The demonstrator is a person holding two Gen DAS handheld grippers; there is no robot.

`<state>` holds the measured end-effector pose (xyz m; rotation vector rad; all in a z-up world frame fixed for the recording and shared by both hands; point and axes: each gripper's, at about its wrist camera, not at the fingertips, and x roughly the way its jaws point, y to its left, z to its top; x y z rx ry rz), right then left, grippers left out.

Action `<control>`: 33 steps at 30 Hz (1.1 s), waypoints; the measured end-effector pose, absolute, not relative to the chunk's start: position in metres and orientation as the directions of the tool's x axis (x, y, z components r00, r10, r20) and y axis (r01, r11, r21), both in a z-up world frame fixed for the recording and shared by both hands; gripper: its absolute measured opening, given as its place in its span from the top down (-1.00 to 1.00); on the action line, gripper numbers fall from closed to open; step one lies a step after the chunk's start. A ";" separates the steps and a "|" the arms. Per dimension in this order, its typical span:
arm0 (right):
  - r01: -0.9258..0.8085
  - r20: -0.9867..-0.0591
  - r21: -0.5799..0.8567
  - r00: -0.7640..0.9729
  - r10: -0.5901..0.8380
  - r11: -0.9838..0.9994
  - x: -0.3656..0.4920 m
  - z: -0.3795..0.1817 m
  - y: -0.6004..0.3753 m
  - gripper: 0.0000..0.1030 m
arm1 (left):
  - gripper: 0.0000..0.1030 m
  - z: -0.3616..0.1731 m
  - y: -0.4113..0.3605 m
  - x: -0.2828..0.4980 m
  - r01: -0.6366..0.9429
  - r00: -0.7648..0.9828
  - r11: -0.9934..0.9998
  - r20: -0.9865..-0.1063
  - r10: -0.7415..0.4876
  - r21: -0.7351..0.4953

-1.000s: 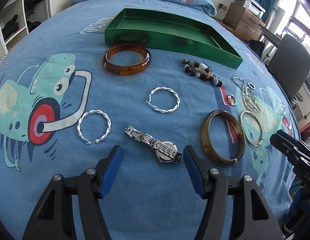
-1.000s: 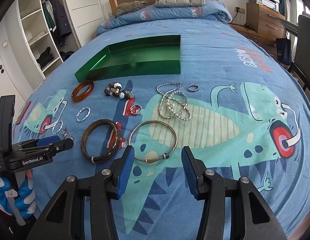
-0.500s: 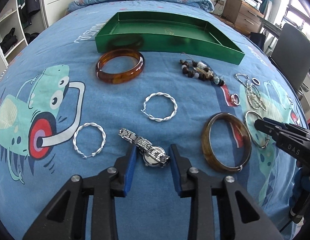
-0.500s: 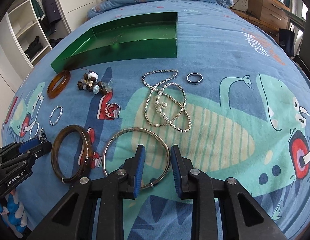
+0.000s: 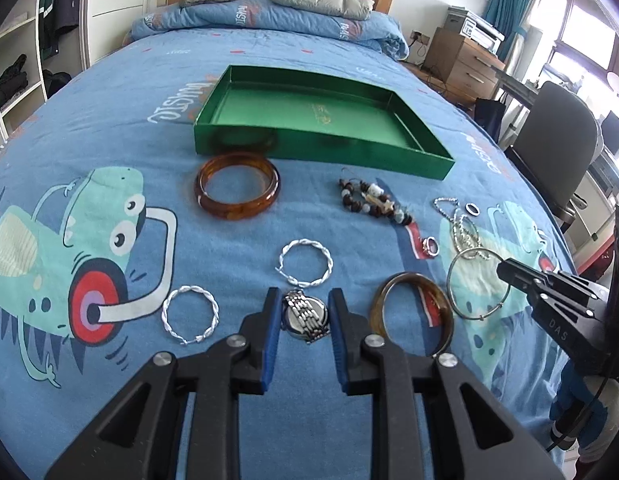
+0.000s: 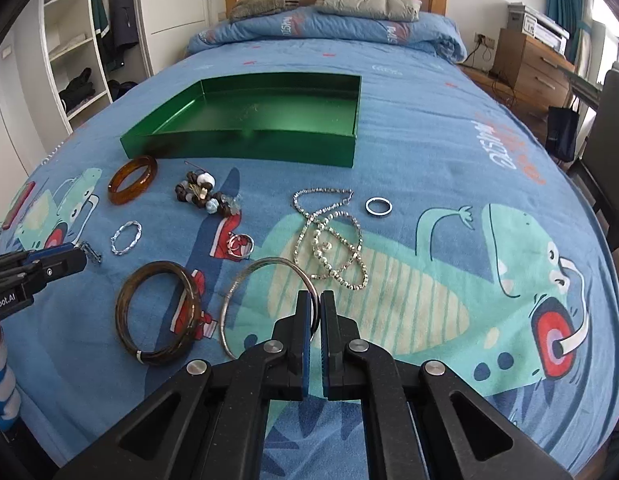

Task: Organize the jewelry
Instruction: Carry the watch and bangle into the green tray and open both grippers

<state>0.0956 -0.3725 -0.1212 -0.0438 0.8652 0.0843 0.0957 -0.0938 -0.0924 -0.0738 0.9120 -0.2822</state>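
Here my left gripper (image 5: 302,312) had its blue jaws closed against both sides of the silver watch (image 5: 306,316), which sat low on the blue bedspread (image 5: 109,128). My right gripper (image 6: 316,308) had its jaws nearly together, pinching the near rim of the thin silver bangle (image 6: 245,280); in the left view that bangle (image 5: 469,292) looked tilted up off the cover. The dark brown bangle (image 6: 159,312) lay just left of it, between my two grippers. Two twisted silver hoops (image 5: 191,314) (image 5: 307,262) lay beside the watch, one to its left and one just beyond. Farther up I saw the amber bangle (image 5: 237,190), the beaded bracelet (image 5: 373,202), a small ring (image 6: 241,245), a silver chain necklace (image 6: 329,236) and a plain band ring (image 6: 378,205). The green tray (image 5: 321,146) lay beyond all of them, toward the pillows, with none of the pieces inside it.
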 end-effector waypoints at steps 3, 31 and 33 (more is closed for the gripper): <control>-0.094 -0.734 -0.024 0.677 0.047 0.995 0.089 -0.108 -0.368 0.93 | 0.58 -0.080 -0.093 0.096 0.218 0.596 0.958 -0.752 -0.280 -0.184; -0.213 -0.625 0.049 0.755 0.197 0.976 0.274 -0.039 -0.282 0.94 | 0.57 -0.035 -0.096 0.291 0.190 0.686 0.975 -0.696 -0.213 -0.112; -0.221 -0.638 0.075 0.739 0.217 0.973 0.289 -0.052 -0.281 0.94 | 0.57 -0.049 -0.098 0.307 0.190 0.669 0.976 -0.713 -0.208 -0.106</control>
